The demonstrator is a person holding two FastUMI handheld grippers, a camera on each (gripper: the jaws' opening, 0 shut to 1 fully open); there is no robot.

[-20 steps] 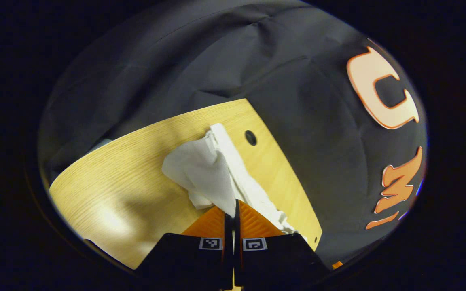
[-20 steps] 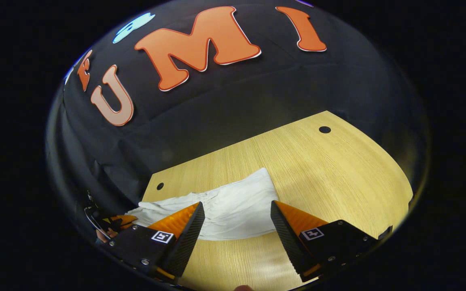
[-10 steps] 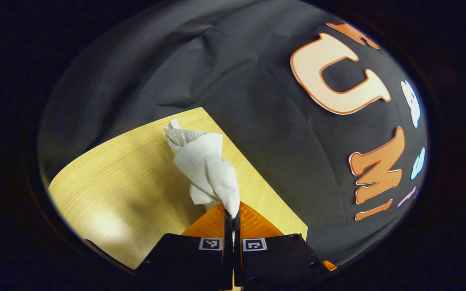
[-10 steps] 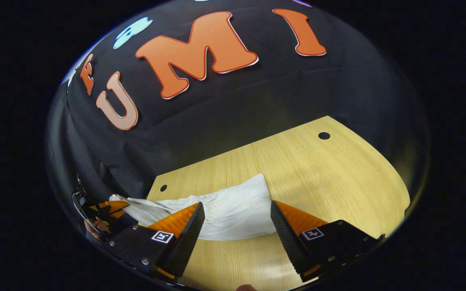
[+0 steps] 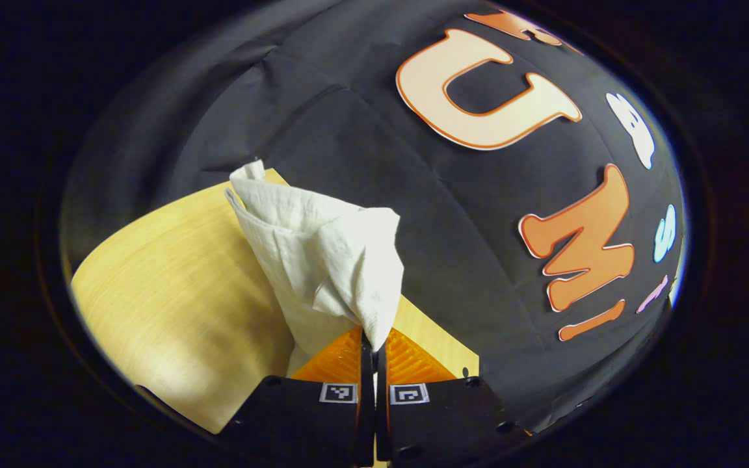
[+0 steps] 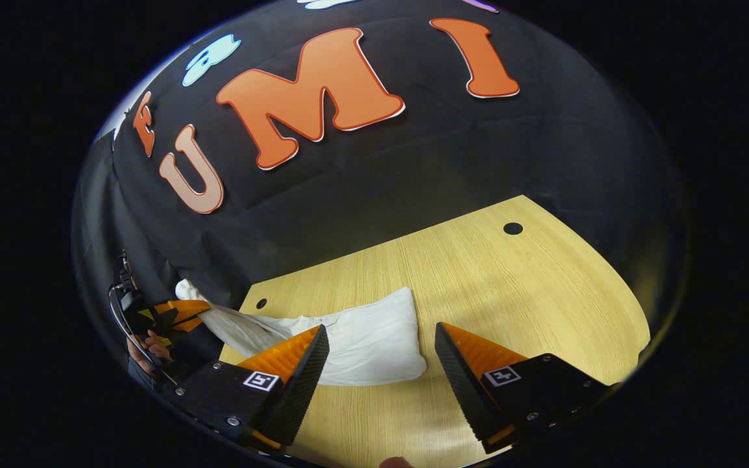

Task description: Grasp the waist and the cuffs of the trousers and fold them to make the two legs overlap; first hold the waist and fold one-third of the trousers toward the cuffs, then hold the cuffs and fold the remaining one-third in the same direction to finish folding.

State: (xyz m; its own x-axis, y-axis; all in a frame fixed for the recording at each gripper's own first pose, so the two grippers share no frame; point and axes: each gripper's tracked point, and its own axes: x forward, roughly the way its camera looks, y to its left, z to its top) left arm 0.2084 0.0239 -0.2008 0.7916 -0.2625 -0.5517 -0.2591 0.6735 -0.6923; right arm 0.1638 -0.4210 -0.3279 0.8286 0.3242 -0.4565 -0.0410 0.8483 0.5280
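Left tool (image 5: 374, 341) clamped on trousers (image 6: 374, 341), lifted off wooden surface (image 6: 511, 286); right tool (image 6: 381, 357) wide open, empty; black cloth wall (image 6: 413, 162) behind.

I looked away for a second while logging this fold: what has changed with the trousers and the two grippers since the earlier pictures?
The left gripper, shut on one end of the trousers, has lifted that end off the table and pulled, so the far end has slid toward it. The right gripper stays open, hovering over the cloth without touching it.
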